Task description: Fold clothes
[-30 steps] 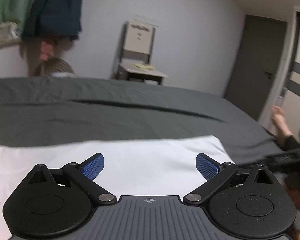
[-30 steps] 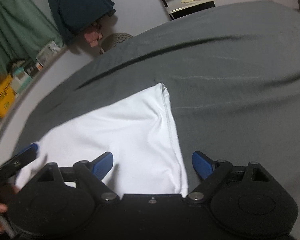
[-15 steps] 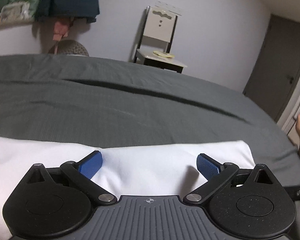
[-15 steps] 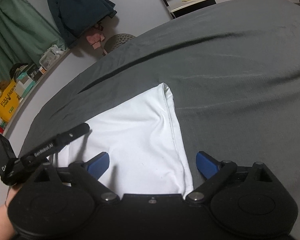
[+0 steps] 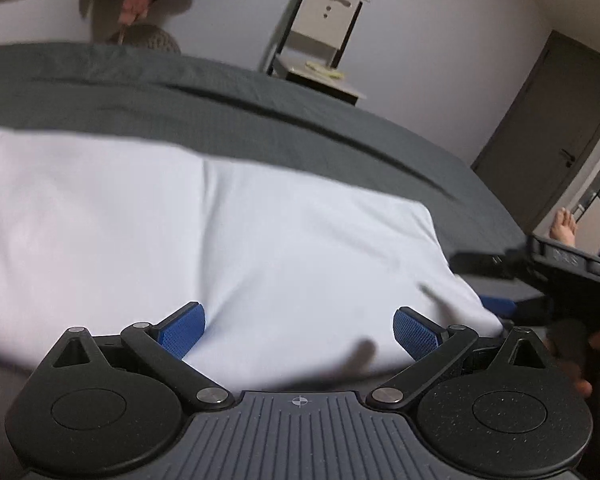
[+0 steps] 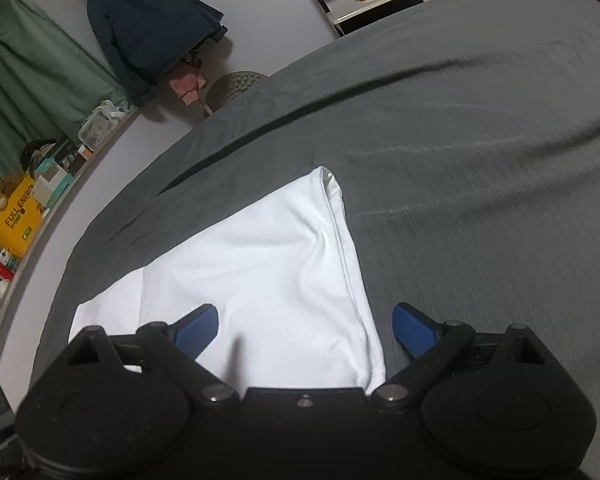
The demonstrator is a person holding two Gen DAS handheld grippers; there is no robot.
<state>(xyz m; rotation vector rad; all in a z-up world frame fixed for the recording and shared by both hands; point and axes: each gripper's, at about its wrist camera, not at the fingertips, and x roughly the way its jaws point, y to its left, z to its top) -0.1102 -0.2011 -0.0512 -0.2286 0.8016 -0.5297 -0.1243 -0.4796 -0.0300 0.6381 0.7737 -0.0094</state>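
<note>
The white garment (image 6: 260, 280) lies flat on the grey bed (image 6: 480, 140), partly folded with layered edges, ahead of and between both wide-open, empty grippers (image 5: 299, 330) (image 6: 305, 326); further folds may remain.

Both wrist views low over one white garment (image 5: 260, 248).

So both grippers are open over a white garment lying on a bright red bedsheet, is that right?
Not quite: the bedsheet is dark grey, not red, as the right wrist view shows plainly. The rest holds: the left gripper and right gripper are both open, with the white garment lying flat on the bed below their fingers.
</note>
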